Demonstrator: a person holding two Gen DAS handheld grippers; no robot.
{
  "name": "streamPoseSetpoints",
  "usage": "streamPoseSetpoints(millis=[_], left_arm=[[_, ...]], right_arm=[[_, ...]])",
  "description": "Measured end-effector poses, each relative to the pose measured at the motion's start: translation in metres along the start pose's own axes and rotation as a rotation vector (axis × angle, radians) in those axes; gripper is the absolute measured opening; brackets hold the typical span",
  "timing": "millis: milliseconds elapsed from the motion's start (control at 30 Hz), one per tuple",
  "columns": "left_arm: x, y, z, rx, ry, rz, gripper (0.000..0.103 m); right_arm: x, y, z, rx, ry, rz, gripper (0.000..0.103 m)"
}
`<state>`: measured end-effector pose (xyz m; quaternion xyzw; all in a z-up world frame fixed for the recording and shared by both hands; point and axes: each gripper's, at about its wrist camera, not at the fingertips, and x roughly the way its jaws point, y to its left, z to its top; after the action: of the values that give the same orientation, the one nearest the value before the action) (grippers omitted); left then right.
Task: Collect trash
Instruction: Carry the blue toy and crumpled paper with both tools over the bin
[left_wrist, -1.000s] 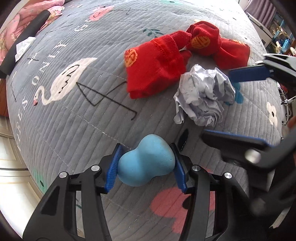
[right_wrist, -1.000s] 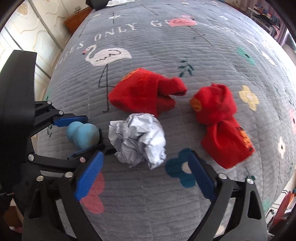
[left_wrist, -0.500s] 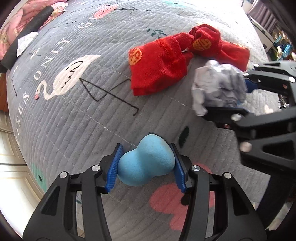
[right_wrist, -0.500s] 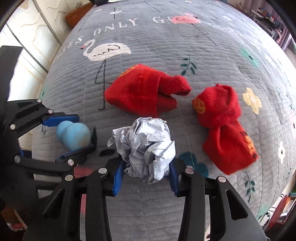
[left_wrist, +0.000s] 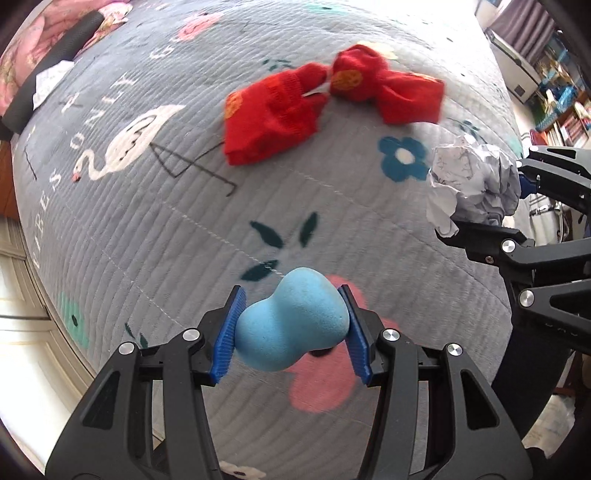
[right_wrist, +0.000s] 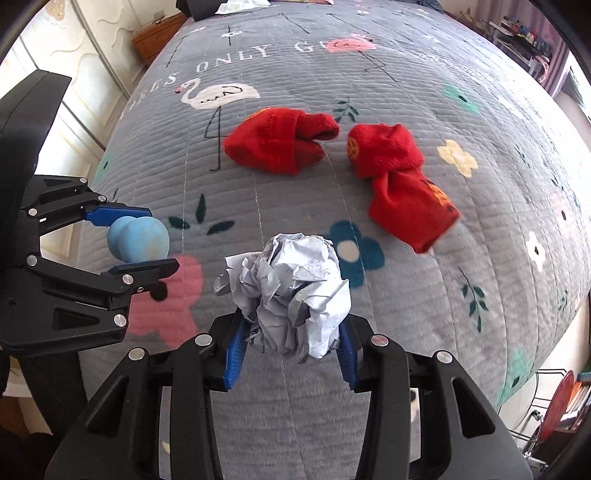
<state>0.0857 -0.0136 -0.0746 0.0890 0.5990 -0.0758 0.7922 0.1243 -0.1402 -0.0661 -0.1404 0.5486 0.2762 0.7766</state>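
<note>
My left gripper (left_wrist: 291, 328) is shut on a blue gourd-shaped sponge (left_wrist: 290, 321), held above the grey quilted bedspread (left_wrist: 147, 229). The same sponge (right_wrist: 138, 238) shows at the left of the right wrist view, between the left gripper's blue pads. My right gripper (right_wrist: 290, 347) is shut on a crumpled ball of grey-white paper (right_wrist: 291, 291), lifted off the bed. That paper ball (left_wrist: 472, 184) appears at the right edge of the left wrist view.
Two red socks lie on the bedspread, one folded (right_wrist: 280, 140) and one bunched (right_wrist: 399, 177), beyond both grippers. A black roll (left_wrist: 48, 77) and pink bedding sit at the far left corner. The bed edge drops to a pale floor at the left (left_wrist: 22, 332); shelves stand at the right.
My right gripper closed around the paper ball and lifted it off the bed, drawing it back and to the right. The left gripper kept hold of the sponge and rose a little.
</note>
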Motion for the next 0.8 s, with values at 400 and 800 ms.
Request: streamPoseSetpoints(millis=[400, 800], left_arm=[[-0.024, -0.095, 0.019, 0.142, -0.026, 0.036, 0.051], [-0.022, -0.157, 0.042, 0.243, -0.026, 0.044, 0.051]], right_arm=[[-0.04, -0.051, -0.058, 0.122, -0.046, -0.043, 0.04], [-0.067, -0.1, -0.105, 0.227, -0.087, -0.073, 0.04]])
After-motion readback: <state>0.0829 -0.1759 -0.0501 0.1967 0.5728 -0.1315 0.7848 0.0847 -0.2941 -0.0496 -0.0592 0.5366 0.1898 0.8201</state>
